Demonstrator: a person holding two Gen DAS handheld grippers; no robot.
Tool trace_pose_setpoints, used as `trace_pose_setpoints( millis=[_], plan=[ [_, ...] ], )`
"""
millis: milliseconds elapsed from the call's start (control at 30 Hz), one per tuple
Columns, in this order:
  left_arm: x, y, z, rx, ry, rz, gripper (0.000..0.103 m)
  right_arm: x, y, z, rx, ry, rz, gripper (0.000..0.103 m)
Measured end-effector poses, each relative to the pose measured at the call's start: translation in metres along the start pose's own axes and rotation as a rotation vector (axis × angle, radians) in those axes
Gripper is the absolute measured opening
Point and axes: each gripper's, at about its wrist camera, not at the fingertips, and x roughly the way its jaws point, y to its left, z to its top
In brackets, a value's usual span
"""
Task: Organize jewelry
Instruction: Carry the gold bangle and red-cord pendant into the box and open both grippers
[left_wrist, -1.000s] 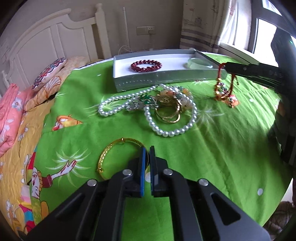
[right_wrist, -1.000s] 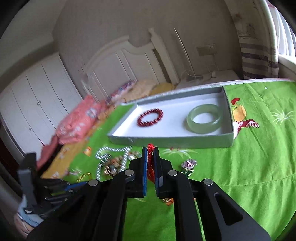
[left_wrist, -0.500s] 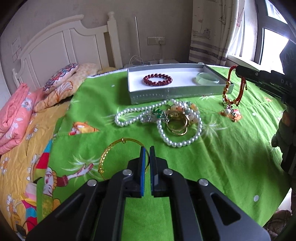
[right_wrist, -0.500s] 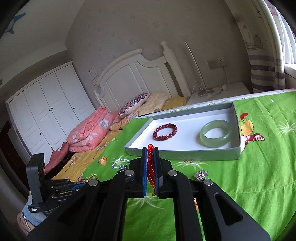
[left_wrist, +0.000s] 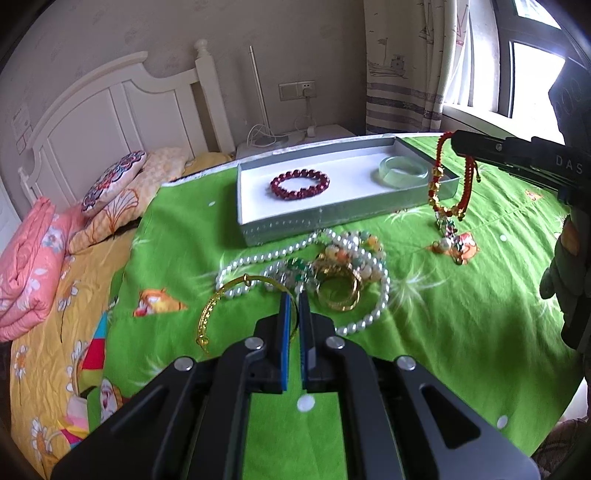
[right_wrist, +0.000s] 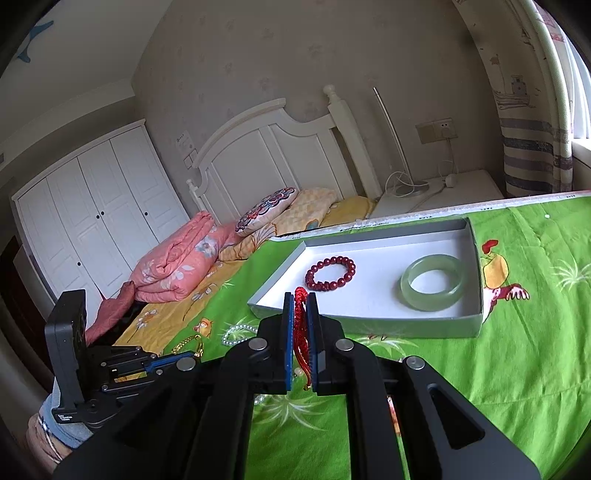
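My left gripper (left_wrist: 292, 295) is shut on a gold bangle (left_wrist: 221, 295) and holds it above the green cloth. My right gripper (right_wrist: 300, 295) is shut on a red cord bracelet (right_wrist: 301, 325) with gold beads; in the left wrist view the bracelet (left_wrist: 437, 177) hangs from the right gripper (left_wrist: 456, 142) just in front of the tray's right end. The grey tray (left_wrist: 314, 223) holds a red bead bracelet (left_wrist: 299, 182) and a green jade bangle (left_wrist: 404, 171). A pile of pearl necklace and gold rings (left_wrist: 332, 273) lies in front of the tray.
A small charm piece (left_wrist: 452, 245) lies on the green cloth right of the pile. Pillows and a pink quilt (left_wrist: 29, 266) lie on the bed at left. A white nightstand (right_wrist: 439, 192) stands behind the tray. The cloth's edge runs along the right.
Both grippers have risen. The gold bangle has come up off the cloth in my left gripper. The red cord bracelet hangs higher, nearer the tray's right end.
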Motion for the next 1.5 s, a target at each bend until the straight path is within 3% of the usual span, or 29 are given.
trace_pose_setpoints(
  millis=[400,700,967,1133,1233,1300,1367,1500],
  plan=[
    [0.02,-0.015,0.051,0.045,-0.02,-0.03,0.004,0.015,-0.014,0.023,0.021,0.01,-0.033,0.009],
    [0.066,-0.04,0.104,0.097,0.002,-0.023,0.004,0.061,-0.042,0.053,0.09,0.041,-0.089,0.009],
    [0.119,-0.042,0.135,0.014,0.072,-0.054,0.004,0.121,-0.075,0.067,0.205,0.136,-0.128,0.009],
    [0.144,-0.049,0.14,-0.005,0.097,-0.037,0.007,0.148,-0.085,0.064,0.181,0.185,-0.223,0.011],
    [0.149,-0.044,0.139,-0.028,0.091,-0.031,0.016,0.148,-0.092,0.062,0.177,0.215,-0.291,0.029],
    [0.142,-0.037,0.139,-0.055,0.06,-0.042,0.066,0.136,-0.096,0.062,0.198,0.184,-0.269,0.086],
    [0.126,-0.026,0.137,-0.077,-0.005,-0.045,0.08,0.118,-0.096,0.062,0.197,0.113,-0.24,0.088],
    [0.1,-0.006,0.134,-0.106,-0.048,-0.029,0.08,0.092,-0.096,0.066,0.187,0.076,-0.21,0.086]
  ],
)
